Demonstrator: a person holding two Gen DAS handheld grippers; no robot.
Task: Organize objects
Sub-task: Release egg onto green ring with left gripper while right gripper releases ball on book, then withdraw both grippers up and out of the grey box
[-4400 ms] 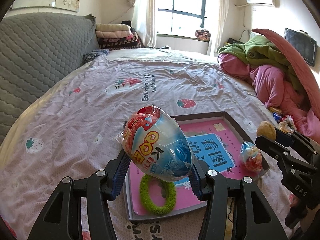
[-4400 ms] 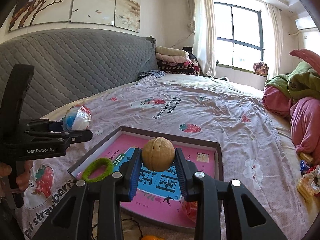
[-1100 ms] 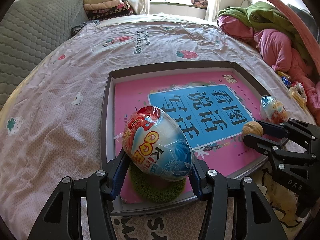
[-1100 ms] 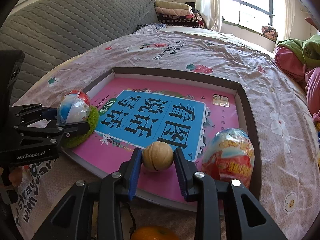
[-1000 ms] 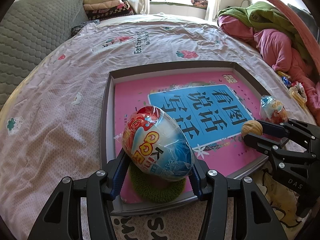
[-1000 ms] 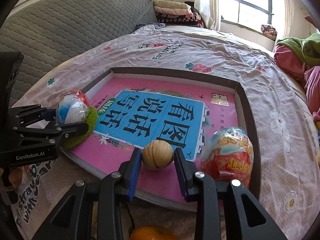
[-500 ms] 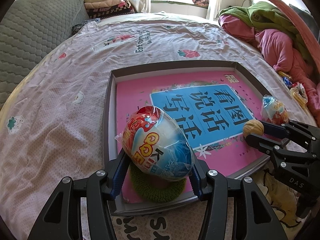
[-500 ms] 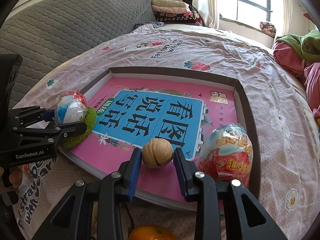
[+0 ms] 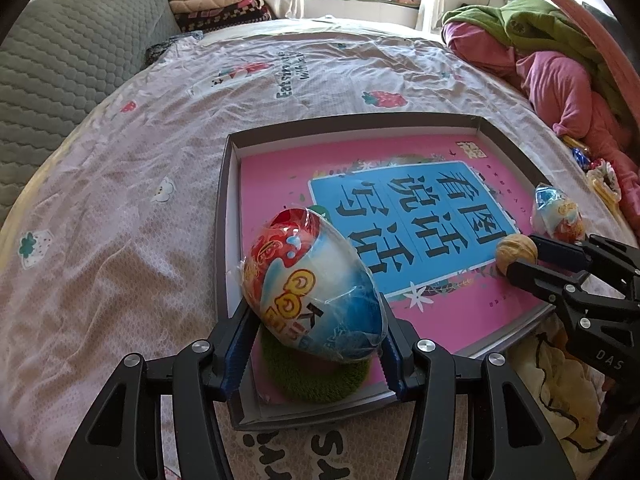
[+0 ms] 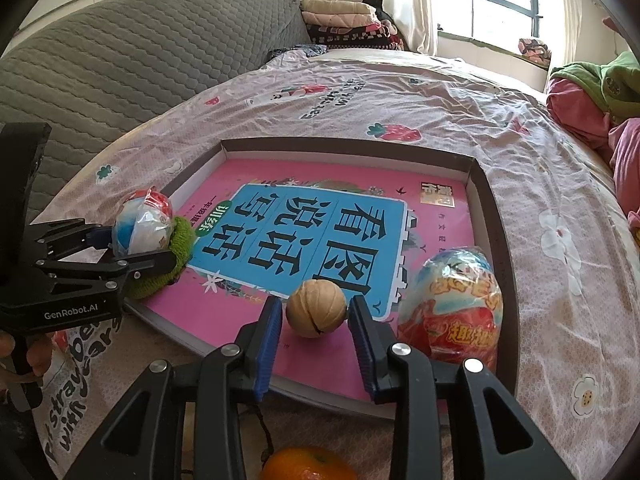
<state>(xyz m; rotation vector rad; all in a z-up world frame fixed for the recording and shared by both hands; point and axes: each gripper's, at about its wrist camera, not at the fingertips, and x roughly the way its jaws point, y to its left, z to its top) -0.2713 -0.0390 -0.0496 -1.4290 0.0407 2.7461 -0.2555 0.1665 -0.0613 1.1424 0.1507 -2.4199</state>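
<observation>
The bed (image 9: 120, 200), in a strawberry-print sheet, runs out of frame on every side, and on it lies a shallow grey tray (image 9: 224, 208) whose near edge is covered by the tools in both views. A pink book (image 9: 280, 172) with a blue panel fills the tray floor. The left tongs (image 9: 314, 320) are clamped on a foil-wrapped blue-and-red egg (image 9: 312, 280) at the tray's near left corner, and from that wrist the egg hides nearly all of the green fuzzy ring (image 10: 182, 240) beneath it; whether egg and ring touch cannot be told. The right wrist view alone shows the second egg (image 10: 452, 304) up close, standing in the tray's near right corner (the left view catches it only small, at the far edge). The right tongs (image 10: 316, 304) stand narrow around a walnut (image 10: 314, 314) resting on the book, a slim gap showing at each pad. An orange (image 10: 308, 466), seen only from the right wrist, is cut off by the bottom edge.
</observation>
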